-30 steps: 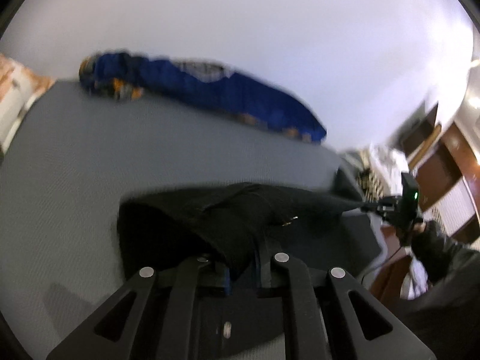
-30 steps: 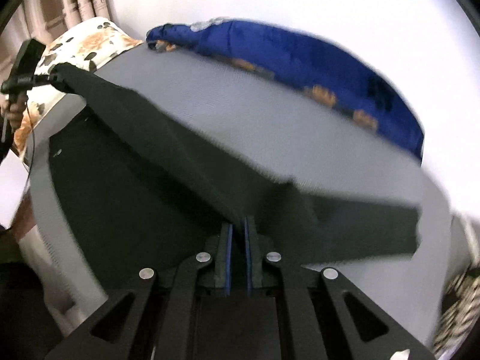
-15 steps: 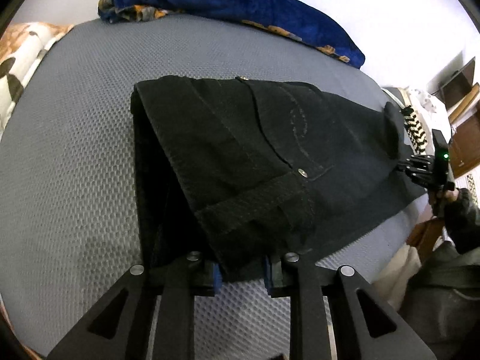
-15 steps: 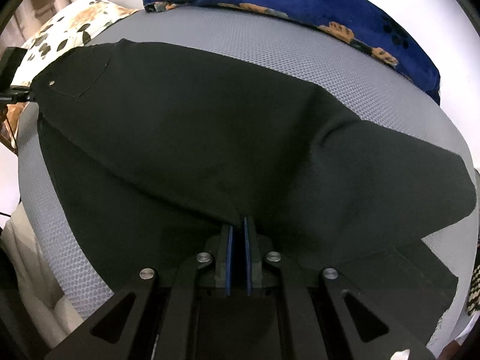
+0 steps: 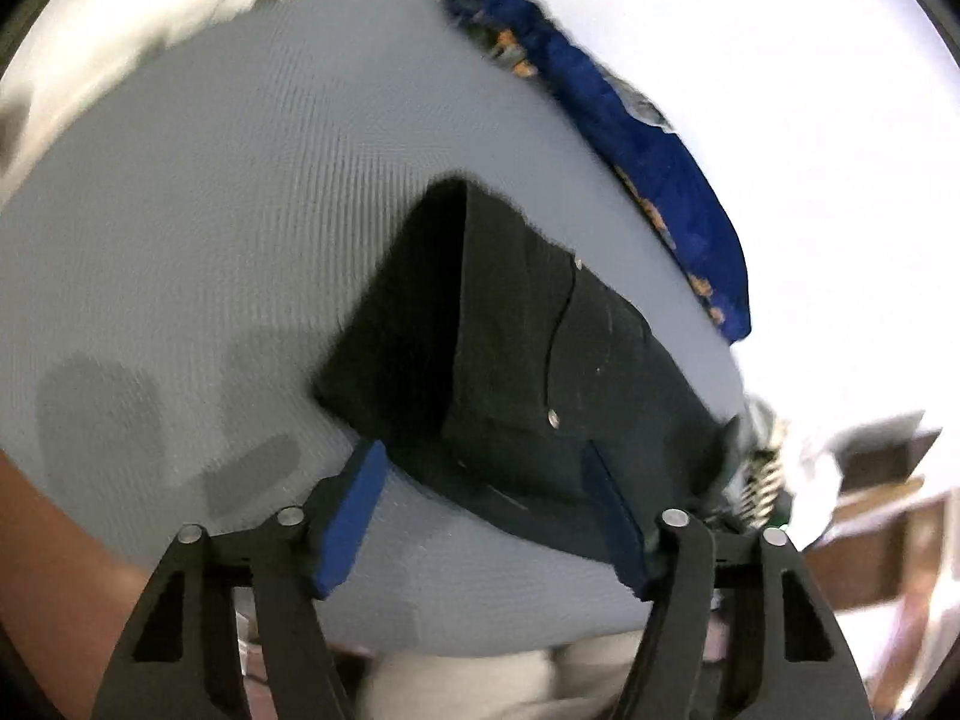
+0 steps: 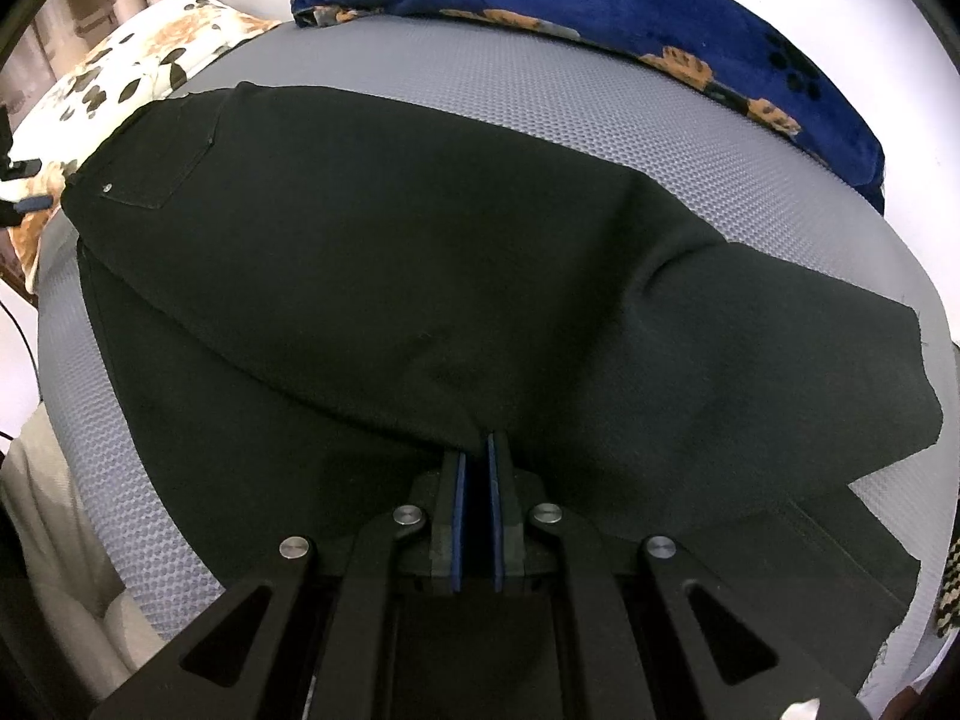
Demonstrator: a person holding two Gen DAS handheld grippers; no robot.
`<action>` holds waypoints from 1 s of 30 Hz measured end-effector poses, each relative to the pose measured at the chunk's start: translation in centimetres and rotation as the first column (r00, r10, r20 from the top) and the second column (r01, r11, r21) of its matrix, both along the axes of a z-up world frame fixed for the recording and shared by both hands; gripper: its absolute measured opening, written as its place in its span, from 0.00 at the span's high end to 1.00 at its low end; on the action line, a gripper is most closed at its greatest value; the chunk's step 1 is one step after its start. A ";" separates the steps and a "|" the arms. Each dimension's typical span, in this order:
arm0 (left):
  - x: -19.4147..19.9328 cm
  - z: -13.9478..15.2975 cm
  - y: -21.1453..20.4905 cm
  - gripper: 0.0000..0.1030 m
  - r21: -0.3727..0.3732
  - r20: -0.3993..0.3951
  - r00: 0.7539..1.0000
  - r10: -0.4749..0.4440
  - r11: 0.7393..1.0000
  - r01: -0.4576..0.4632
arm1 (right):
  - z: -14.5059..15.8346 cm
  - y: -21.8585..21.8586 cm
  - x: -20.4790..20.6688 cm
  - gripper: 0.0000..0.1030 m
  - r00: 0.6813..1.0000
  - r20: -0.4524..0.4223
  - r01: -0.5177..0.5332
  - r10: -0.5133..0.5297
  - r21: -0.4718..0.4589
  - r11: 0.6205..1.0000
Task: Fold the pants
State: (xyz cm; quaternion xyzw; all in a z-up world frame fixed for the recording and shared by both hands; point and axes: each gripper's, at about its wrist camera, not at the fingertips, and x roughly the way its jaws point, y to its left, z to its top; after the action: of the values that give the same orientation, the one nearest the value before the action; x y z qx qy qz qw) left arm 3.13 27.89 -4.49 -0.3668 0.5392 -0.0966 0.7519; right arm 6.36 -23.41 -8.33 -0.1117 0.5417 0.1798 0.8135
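Observation:
Black pants (image 6: 420,276) lie folded lengthwise on the grey mattress (image 6: 540,90), waist at the left, legs running right. In the left wrist view the waist end of the pants (image 5: 528,372) lies flat with its rivets showing. My left gripper (image 5: 486,474) is open, its blue pads (image 5: 354,510) spread on either side of the waistband, holding nothing. My right gripper (image 6: 474,450) is shut on the edge of the pants near the middle of the leg.
A blue blanket with orange prints (image 6: 660,18) lies along the far edge of the mattress (image 5: 240,210) against the white wall. A floral pillow (image 6: 120,72) sits at the far left. Wooden furniture (image 5: 870,516) stands beyond the right end.
The pants were lowered flat onto the mattress. My left gripper opened, let go of the waistband and pulled back. My right gripper stays shut on the leg edge.

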 end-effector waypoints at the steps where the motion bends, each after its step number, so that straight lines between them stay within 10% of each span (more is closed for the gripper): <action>1: 0.0 -0.5 -0.3 0.41 -0.024 -0.018 1.000 0.016 1.000 -0.016 | 0.0 0.0 0.0 0.95 1.000 0.000 -0.001 0.001 0.001 1.000; 8: 1.3 -2.8 -1.7 0.46 -0.095 -0.086 0.991 0.105 0.989 -0.113 | 0.1 0.1 -0.2 0.95 1.000 0.006 -0.004 0.004 -0.009 1.000; 12: 2.1 -3.1 -2.0 0.81 -0.071 -0.082 0.990 0.114 0.990 -0.120 | 0.2 0.0 -0.2 0.95 1.000 0.007 0.014 -0.014 0.004 1.000; 21: 6.4 2.5 -2.2 0.84 0.123 0.077 0.995 -0.056 0.991 0.046 | 3.6 1.4 -3.0 0.96 1.000 0.015 -0.022 0.022 0.022 1.000; 25: 6.3 -0.4 -2.4 0.84 0.256 -0.010 0.982 -0.187 0.949 0.183 | 3.1 2.5 -5.1 0.96 0.999 -0.024 -0.022 0.023 0.038 0.999; 30: 5.4 -3.6 -1.4 0.84 0.215 -0.058 0.983 -0.174 0.959 0.183 | 1.1 3.2 -6.7 0.95 0.997 -0.072 -0.024 0.026 0.027 0.999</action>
State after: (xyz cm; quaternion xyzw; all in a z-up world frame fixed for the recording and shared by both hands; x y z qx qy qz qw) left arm 8.54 26.45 -8.13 -0.2333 0.5918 -0.0967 0.7655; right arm -0.37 -20.17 -7.19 -0.1011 0.5671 0.2009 0.7923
